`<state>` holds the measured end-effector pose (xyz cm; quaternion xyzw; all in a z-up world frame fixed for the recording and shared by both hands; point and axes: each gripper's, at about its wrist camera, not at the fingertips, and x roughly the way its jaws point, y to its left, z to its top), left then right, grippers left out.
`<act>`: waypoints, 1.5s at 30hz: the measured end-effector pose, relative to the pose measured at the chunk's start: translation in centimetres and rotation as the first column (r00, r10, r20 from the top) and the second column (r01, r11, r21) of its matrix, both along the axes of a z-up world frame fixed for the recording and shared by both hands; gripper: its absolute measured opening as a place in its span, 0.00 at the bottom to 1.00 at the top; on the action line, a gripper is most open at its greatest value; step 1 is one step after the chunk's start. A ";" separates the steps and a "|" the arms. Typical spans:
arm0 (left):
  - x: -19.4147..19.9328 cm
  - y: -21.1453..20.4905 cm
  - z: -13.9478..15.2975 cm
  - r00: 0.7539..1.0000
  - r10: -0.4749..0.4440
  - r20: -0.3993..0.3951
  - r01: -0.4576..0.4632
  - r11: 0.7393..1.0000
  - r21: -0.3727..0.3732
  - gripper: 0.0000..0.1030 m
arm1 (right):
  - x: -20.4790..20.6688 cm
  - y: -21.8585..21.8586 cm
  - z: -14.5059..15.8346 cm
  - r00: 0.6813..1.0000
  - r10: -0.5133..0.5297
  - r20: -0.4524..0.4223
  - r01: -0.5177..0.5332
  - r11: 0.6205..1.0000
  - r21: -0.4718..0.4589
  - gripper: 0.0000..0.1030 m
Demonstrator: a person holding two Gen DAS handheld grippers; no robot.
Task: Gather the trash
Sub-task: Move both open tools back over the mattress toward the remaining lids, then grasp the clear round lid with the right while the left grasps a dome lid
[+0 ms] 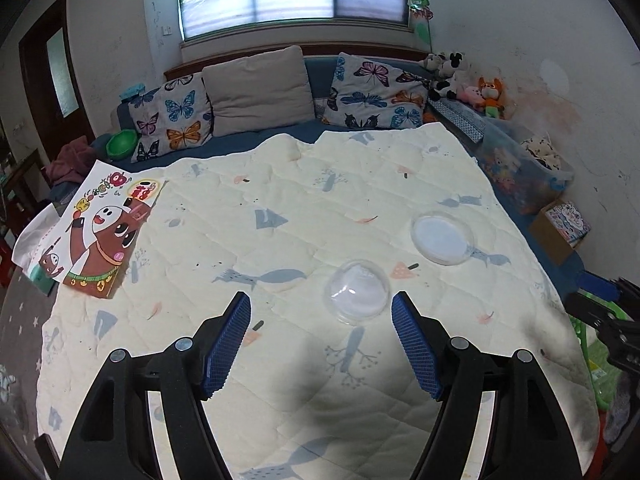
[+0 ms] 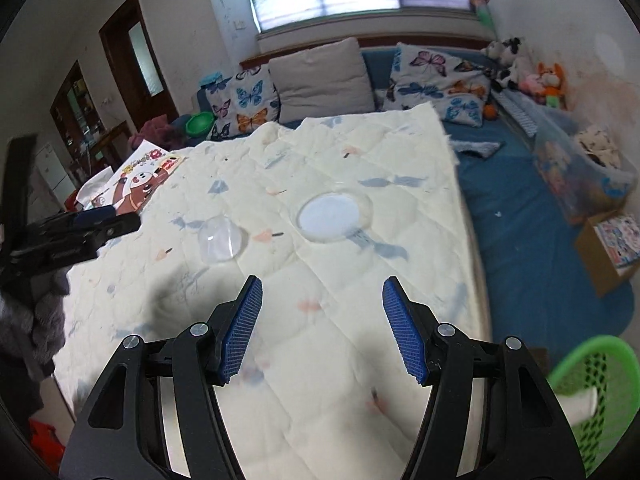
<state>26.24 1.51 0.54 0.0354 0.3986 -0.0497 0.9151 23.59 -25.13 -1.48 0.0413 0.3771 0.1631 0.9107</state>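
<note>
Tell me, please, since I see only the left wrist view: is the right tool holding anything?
Observer: No. The right tool is open, with nothing between its jaws, above the quilt.
Operator: Thank you. Where is the bin for the trash?
Observer: A green basket sits beside the quilt's near right edge, with a white item inside.
Operator: Which clear piece faces the right tool?
Observer: The flat clear dish lies almost straight ahead of it; the clear dome lies off to its left.
</note>
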 end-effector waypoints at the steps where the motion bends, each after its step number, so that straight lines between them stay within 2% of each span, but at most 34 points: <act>1: 0.2 0.2 -0.3 1.000 -0.002 -0.004 0.002 1.000 -0.001 0.69 | 0.5 0.4 -0.3 1.000 0.008 -0.005 -0.008 1.000 -0.003 0.63; 10: 2.4 1.1 -2.9 0.998 -0.016 -0.056 0.014 0.999 -0.043 0.69 | 6.5 4.1 -3.9 0.999 0.028 -0.046 -0.031 0.998 -0.055 0.80; 17: 3.9 0.7 -4.6 0.996 -0.036 -0.085 0.032 0.998 -0.052 0.69 | 10.0 5.4 -5.5 0.998 0.013 -0.060 -0.018 0.996 -0.089 0.86; 24: 5.2 0.7 -5.8 0.994 -0.041 -0.105 0.035 0.997 -0.067 0.70 | 12.6 6.5 -6.8 0.998 0.005 -0.061 -0.015 0.986 -0.168 0.91; 32: 6.1 0.1 -6.7 0.992 -0.060 -0.115 0.053 0.997 -0.063 0.73 | 14.2 6.5 -8.0 0.997 -0.008 -0.080 -0.005 0.987 -0.162 0.91; 33: 6.2 0.0 -6.7 0.991 -0.063 -0.114 0.057 0.996 -0.062 0.73 | 14.3 6.4 -8.0 0.997 -0.010 -0.082 -0.003 0.988 -0.155 0.86; 35: 6.2 -0.3 -6.8 0.991 -0.074 -0.109 0.067 0.996 -0.059 0.74 | 14.3 6.2 -8.0 0.997 -0.014 -0.080 0.002 0.990 -0.144 0.85; 45: 7.4 -2.9 -8.2 0.985 -0.135 -0.109 0.134 0.991 -0.010 0.77 | 11.9 4.7 -6.5 0.999 -0.023 -0.047 0.017 0.991 -0.131 0.84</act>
